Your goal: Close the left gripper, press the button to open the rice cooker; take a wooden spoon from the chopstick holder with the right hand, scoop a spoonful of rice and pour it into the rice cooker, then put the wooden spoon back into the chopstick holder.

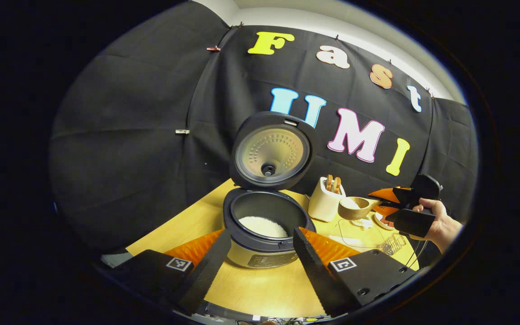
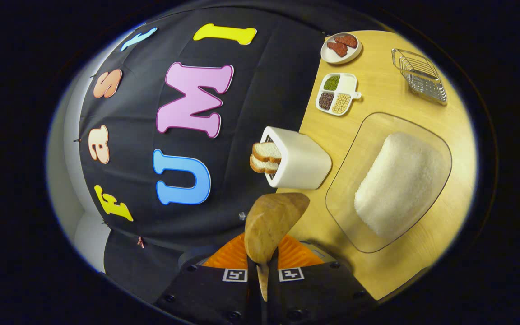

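Left gripper view, left to right: the left hand-held gripper [image 1: 260, 253] sits at the bottom centre with its fingers spread apart, nothing between them, framing the rice cooker [image 1: 262, 225] on the bench [image 1: 264, 289]. The cooker's lid [image 1: 271, 151] stands open and upright, so the button step looks done, and a patch of white rice [image 1: 262, 225] already lies in the pot. Just right of the cooker stands a white holder [image 1: 325, 201] with bread slices poking out the top. Beside that hangs the wooden spoon [image 1: 352, 207], bowl up and level with rice in it, probably held flat so nothing spills on the way over. At the far right a hand [image 1: 438, 223] grips the right hand-held gripper [image 1: 384, 203].

Right gripper view: the right hand-held gripper's fingers are clamped together on the spoon's handle at bottom centre, the spoon's underside rising just above them. The white holder lies centre frame. To the right is a clear tray [image 2: 355, 149] of rice [image 2: 400, 180] – the scoop source – with a sectioned dish [image 2: 337, 94], a small plate [image 2: 341, 47] and a wire basket [image 2: 420, 74] along the top right.

Judgement: scoop made, pour into the cooker comes next.
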`<state>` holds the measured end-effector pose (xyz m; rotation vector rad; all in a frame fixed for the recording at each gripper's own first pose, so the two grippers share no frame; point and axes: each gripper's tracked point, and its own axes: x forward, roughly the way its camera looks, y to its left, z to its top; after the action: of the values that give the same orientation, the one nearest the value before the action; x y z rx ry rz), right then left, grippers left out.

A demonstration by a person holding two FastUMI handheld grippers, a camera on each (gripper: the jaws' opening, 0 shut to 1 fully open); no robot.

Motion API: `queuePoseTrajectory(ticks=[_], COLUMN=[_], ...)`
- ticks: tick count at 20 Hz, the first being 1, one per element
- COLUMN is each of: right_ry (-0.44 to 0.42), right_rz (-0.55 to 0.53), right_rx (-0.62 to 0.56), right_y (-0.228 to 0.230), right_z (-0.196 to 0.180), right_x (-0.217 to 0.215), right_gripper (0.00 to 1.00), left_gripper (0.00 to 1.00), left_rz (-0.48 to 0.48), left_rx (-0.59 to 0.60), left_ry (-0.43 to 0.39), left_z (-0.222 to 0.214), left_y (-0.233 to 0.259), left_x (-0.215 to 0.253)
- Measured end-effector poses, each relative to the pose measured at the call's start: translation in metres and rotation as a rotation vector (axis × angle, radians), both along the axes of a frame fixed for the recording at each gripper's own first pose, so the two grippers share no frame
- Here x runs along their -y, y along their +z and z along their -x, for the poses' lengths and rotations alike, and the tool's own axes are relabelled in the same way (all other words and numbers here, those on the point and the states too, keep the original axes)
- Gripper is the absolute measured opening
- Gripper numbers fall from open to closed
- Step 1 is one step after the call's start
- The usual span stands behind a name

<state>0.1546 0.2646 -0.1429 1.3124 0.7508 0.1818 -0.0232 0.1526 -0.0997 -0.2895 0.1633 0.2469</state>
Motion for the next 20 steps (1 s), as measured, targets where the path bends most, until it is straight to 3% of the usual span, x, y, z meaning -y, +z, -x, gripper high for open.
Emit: queuePoseTrajectory(ticks=[4,8,10,15,20], right_ry=[0.079,0.174,0.233,0.400,0.478], right_rz=[-0.012,0.043,0.127,0.486,0.588], right_rx=[-0.003,0.034,0.092,0.345,0.455], right_y=[0.008,0.012,0.013,0.012,0.009], right_z=[0.010,0.017,0.017,0.015,0.014], right_x=[-0.049,-0.102,-0.125,-0.163,-0.197], right_gripper=[0.10,0.10,0.10,0.10,0.10], left_gripper=[0.95,0.95,0.95,0.95,0.95], left_rz=[-0.005,-0.031,-0.041,-0.021,0.016], left_rx=[0.012,0.023,0.018,-0.004,-0.013], left_ry=[0.038,0.067,0.073,0.080,0.082], left_z=[0.017,0.022,0.024,0.020,0.009], left_y=[0.002,0.013,0.012,0.006,0.000], left_x=[-0.020,-0.036,-0.042,-0.048,-0.053])
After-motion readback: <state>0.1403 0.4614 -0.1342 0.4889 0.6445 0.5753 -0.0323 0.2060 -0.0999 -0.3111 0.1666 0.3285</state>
